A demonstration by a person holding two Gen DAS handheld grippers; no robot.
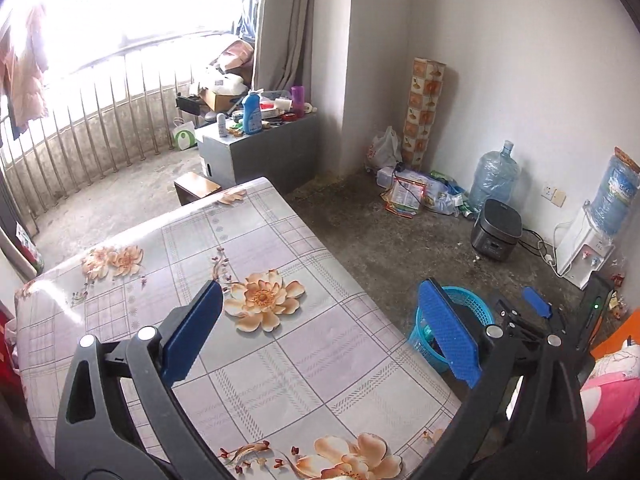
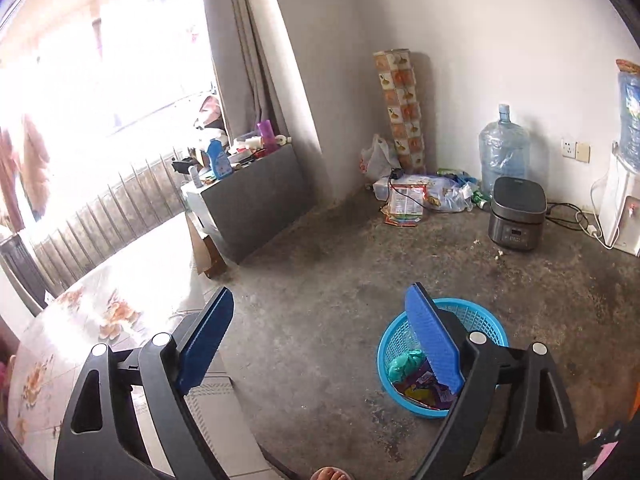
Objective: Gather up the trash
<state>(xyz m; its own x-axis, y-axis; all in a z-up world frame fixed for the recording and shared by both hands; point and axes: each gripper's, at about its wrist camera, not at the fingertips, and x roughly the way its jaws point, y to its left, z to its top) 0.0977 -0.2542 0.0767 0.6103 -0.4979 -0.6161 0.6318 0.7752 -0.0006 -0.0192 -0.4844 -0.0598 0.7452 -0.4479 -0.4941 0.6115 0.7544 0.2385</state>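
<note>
Left gripper [image 1: 320, 328] hangs over the table [image 1: 280, 368] with its flowered cloth, jaws spread wide and holding nothing; the cloth beneath it carries no trash that I can see. Right gripper [image 2: 324, 348] hangs past the table edge over the concrete floor [image 2: 340, 264], jaws likewise wide apart and empty, its right finger crossing in front of the blue basket [image 2: 480, 316]. The basket stands on the floor just beside the table and holds the trash [image 2: 416, 380]: a green crumpled piece and colourful wrappers.
</note>
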